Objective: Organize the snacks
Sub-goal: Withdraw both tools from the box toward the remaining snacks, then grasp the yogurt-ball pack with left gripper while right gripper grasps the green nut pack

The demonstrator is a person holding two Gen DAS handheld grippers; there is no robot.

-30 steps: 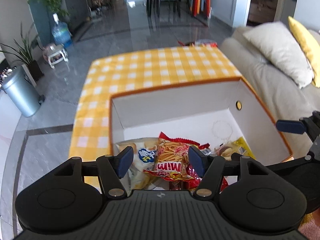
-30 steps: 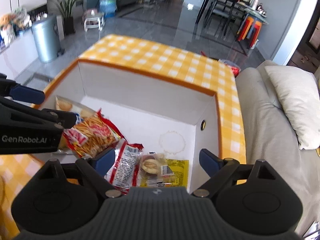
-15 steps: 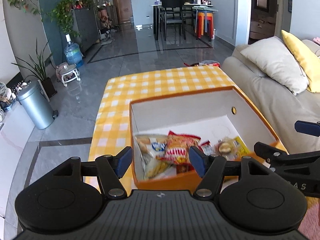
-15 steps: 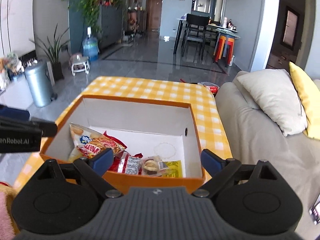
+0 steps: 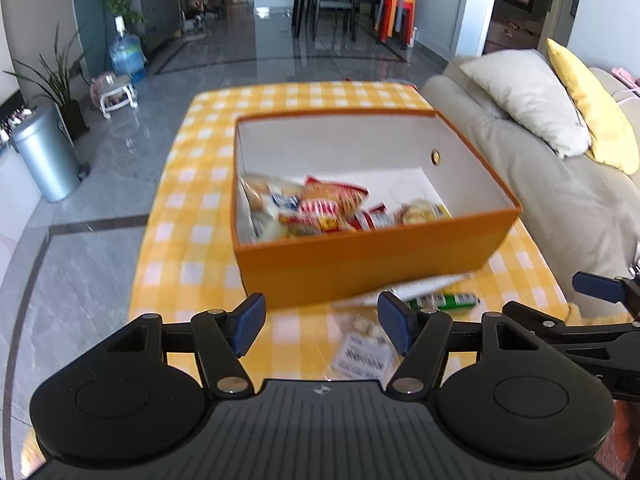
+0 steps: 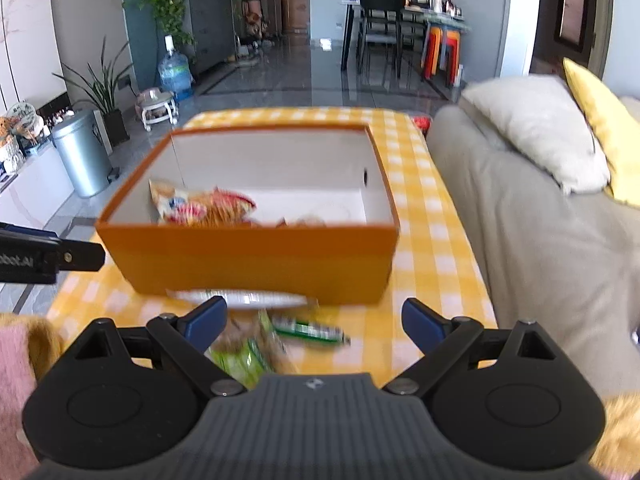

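Note:
An orange box (image 5: 372, 254) with a white inside stands on the yellow checked table (image 5: 192, 216); it also shows in the right wrist view (image 6: 248, 264). Several snack packets (image 5: 320, 210) lie inside it at the near left. Loose snacks lie on the table in front of the box: a white packet (image 5: 360, 356), a green stick packet (image 5: 448, 301) and a green bag (image 6: 244, 354). My left gripper (image 5: 322, 326) is open and empty, back from the box. My right gripper (image 6: 314, 320) is open and empty above the loose snacks.
A grey sofa (image 6: 532, 248) with a white cushion (image 6: 536, 128) and a yellow cushion (image 6: 600, 128) runs along the table's right side. A metal bin (image 5: 44, 156) stands on the floor to the left. Something pink and fluffy (image 6: 16, 376) lies at the near left.
Both grippers have pulled back and up from over the box. The box's near wall and the loose snacks in front of it have come into view. Both stay open.

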